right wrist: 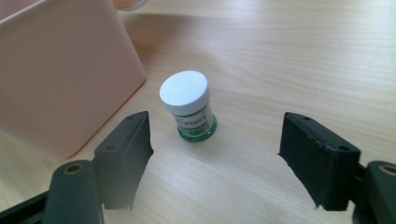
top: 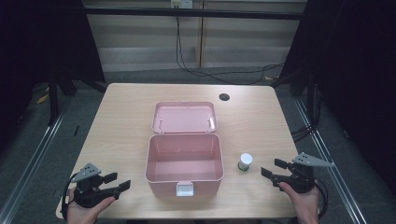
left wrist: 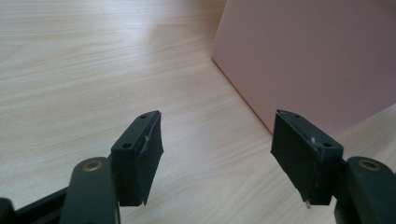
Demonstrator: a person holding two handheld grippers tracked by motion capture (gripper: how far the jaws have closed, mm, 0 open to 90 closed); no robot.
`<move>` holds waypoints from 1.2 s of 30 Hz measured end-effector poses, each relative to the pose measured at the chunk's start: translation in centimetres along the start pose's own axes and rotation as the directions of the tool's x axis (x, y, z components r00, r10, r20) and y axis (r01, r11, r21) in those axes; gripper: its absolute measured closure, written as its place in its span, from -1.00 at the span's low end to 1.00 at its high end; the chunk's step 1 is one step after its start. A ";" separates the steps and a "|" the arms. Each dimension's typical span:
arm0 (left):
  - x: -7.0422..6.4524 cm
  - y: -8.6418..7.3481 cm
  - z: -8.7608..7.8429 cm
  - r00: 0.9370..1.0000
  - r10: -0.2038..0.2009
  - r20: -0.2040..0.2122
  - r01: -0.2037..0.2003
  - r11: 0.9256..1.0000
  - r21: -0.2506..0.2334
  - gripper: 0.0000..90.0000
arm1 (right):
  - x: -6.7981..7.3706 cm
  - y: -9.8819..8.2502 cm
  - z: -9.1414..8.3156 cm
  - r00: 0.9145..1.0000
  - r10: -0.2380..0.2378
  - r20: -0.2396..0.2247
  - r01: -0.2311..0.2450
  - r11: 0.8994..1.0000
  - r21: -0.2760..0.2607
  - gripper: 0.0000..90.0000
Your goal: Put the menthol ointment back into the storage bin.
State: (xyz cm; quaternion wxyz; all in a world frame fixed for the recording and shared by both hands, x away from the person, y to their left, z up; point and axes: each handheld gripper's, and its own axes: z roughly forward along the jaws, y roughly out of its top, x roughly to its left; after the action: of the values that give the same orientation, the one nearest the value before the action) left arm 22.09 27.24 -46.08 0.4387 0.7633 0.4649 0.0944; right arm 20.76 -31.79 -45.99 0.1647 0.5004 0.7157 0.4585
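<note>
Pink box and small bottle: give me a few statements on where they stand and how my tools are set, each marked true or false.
1. The pink box stands open, its lid laid back. True.
2. The small bottle lies inside the box. False: it stands upright on the table, to the right of the box.
3. The right tool has open jaws that point at the bottle, with no contact. True.
4. The bottle has a red cap. False: the cap is white, above a green label.
5. The left tool grips the box wall. False: its jaws are apart with nothing between them, beside the box.
</note>
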 end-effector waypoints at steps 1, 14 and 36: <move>0.0 0.0 0.0 1.000 0.007 -0.006 -0.007 1.000 0.010 -0.25 | 0.0 0.0 0.0 1.000 0.000 0.000 0.000 1.000 0.000 -0.45; 0.2 0.0 -0.1 1.000 -0.001 0.015 0.001 1.000 0.001 -0.28 | 0.0 0.5 -0.5 1.000 0.004 -0.028 -0.004 1.000 0.005 -0.19; 0.2 0.0 -0.3 1.000 0.016 0.018 -0.016 1.000 0.021 -0.29 | 3.0 7.5 1.7 0.977 -0.199 -0.073 0.212 0.941 0.264 -0.29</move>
State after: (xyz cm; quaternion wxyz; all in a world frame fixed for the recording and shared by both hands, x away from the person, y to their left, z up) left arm 22.07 27.59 -45.99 0.4339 0.7724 0.4558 0.0860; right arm 24.85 -27.80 -40.04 0.1255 0.4301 0.8234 0.3481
